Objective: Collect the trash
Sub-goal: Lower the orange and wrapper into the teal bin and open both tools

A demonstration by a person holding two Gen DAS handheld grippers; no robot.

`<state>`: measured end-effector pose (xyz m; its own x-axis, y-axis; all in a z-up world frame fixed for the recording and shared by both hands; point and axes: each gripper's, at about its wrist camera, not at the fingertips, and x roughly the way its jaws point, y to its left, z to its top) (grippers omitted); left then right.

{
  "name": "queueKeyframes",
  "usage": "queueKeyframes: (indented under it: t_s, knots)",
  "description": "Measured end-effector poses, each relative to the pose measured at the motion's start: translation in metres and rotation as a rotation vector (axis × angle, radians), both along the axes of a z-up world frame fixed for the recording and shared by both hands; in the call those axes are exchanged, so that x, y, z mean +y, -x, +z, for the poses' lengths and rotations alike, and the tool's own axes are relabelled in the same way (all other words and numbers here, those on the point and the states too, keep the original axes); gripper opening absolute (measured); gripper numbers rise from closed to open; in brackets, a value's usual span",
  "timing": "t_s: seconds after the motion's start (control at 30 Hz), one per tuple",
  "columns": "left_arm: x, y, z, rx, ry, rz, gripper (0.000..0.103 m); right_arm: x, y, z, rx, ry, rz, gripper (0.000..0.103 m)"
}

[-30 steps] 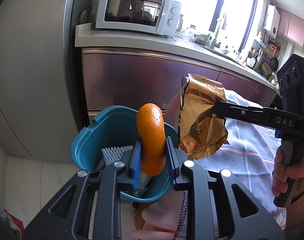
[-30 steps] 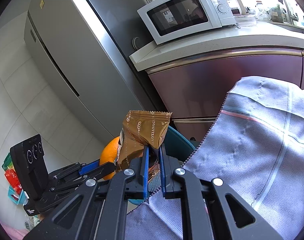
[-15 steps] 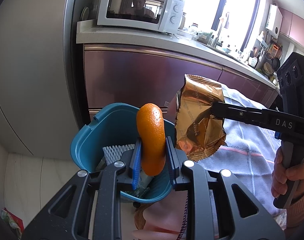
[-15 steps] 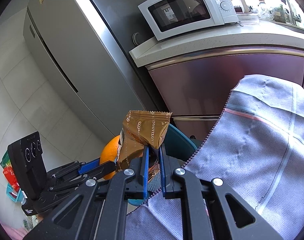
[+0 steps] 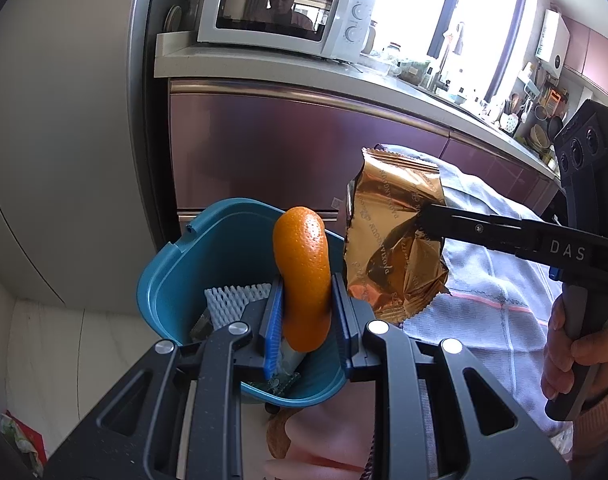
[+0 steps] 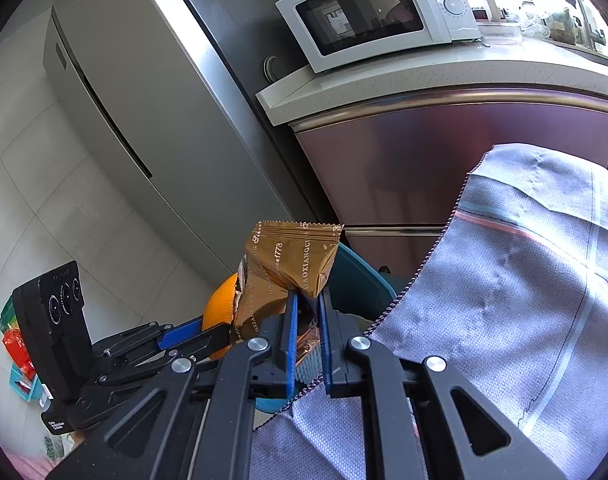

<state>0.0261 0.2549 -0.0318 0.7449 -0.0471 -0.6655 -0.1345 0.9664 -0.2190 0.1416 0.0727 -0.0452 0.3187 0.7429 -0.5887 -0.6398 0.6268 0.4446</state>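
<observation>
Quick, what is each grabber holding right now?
Left gripper: closed on the curved orange peel, above the teal plastic bin.
Right gripper: closed on the crinkled gold foil snack wrapper.

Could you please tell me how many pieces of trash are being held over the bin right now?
2. The orange peel sits in the left gripper above the teal plastic bin; the crumpled gold foil wrapper is pinched by the right gripper beside it. More trash lies inside, partly hidden.
</observation>
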Motion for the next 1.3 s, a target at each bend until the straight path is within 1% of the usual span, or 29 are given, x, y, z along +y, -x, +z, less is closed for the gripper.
queueKeyframes:
  t_s: [0.57, 1.3]
  knots:
    - [0.007, -0.004, -0.013, 0.022, 0.004, 0.021, 0.023, 0.019, -0.002, -0.007, 0.005, 0.039, 0.009, 0.009]
    - [0.009, -0.013, -0.022, 0.043, 0.013, 0.031, 0.023, 0.039, -0.008, -0.017, 0.02, 0.08, 0.009, 0.009]
